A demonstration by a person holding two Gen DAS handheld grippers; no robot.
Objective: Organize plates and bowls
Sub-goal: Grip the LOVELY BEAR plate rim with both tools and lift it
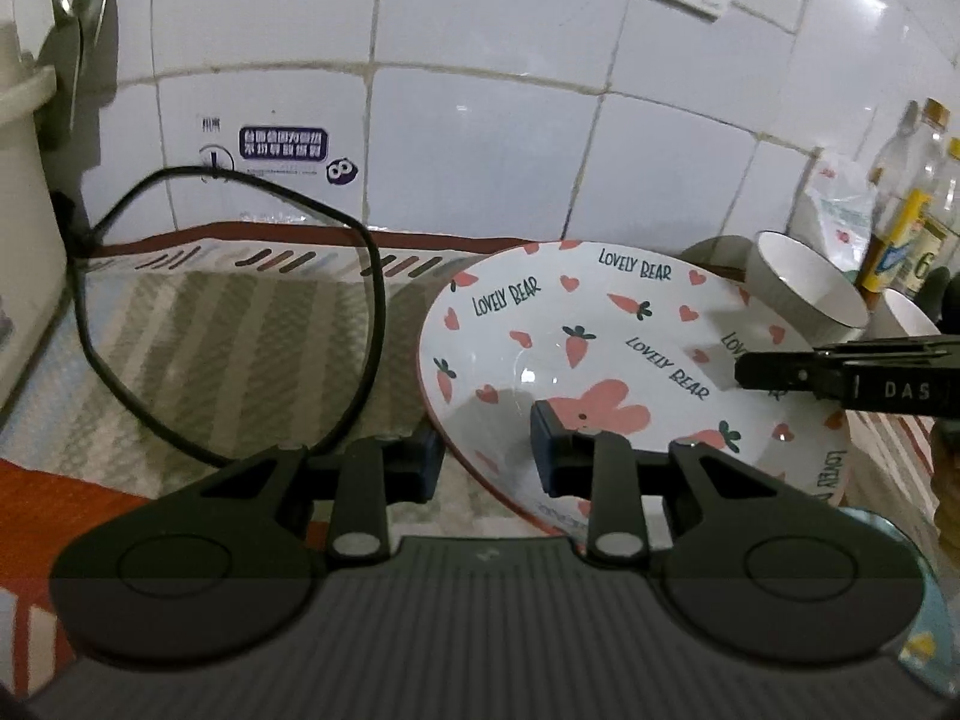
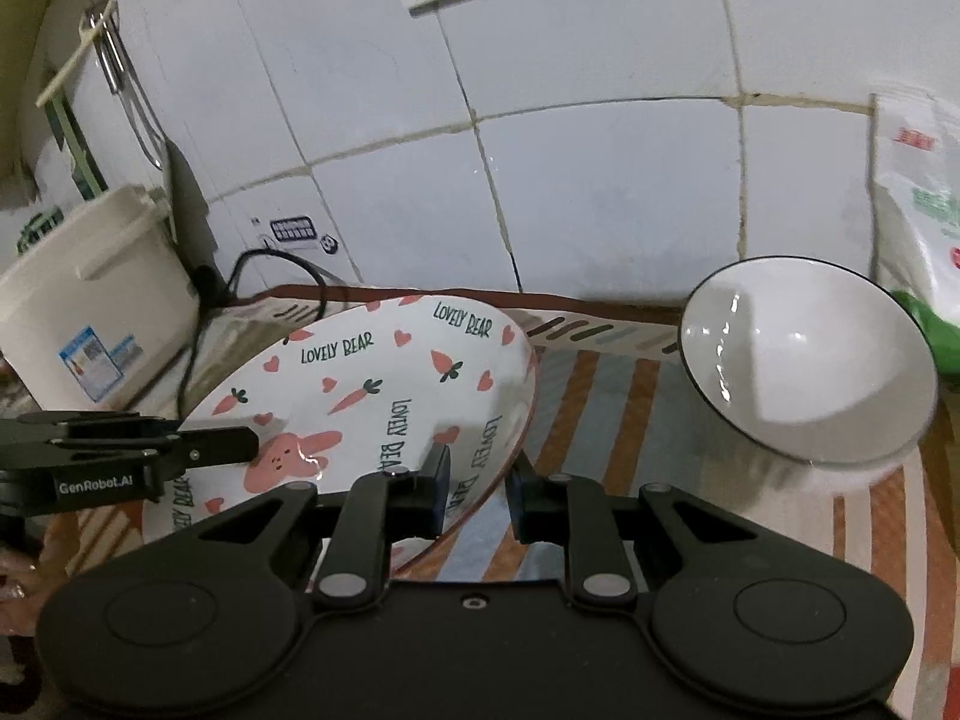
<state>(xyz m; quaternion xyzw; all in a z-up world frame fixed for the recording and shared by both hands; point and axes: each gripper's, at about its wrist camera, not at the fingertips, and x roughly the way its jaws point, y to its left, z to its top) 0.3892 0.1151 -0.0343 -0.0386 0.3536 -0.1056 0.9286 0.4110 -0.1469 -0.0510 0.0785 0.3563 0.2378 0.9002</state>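
A white deep plate (image 1: 576,324) printed with carrots, hearts and "LOVELY BEAR" is tilted above the striped cloth; it also shows in the right wrist view (image 2: 372,384). My left gripper (image 1: 487,456) straddles its left rim, one finger inside and one outside, closed on the rim. My right gripper (image 2: 478,495) straddles its right rim the same way. A white bowl with a dark rim (image 2: 810,360) stands to the right on the cloth; it also shows in the left wrist view (image 1: 804,285). A second white bowl (image 1: 909,309) sits beside it.
A cream rice cooker (image 2: 90,294) with a black cord (image 1: 372,276) stands at the left against the tiled wall. Oil bottles (image 1: 912,204) and a plastic bag (image 2: 918,210) stand at the right. A glass rim (image 1: 924,588) shows at lower right.
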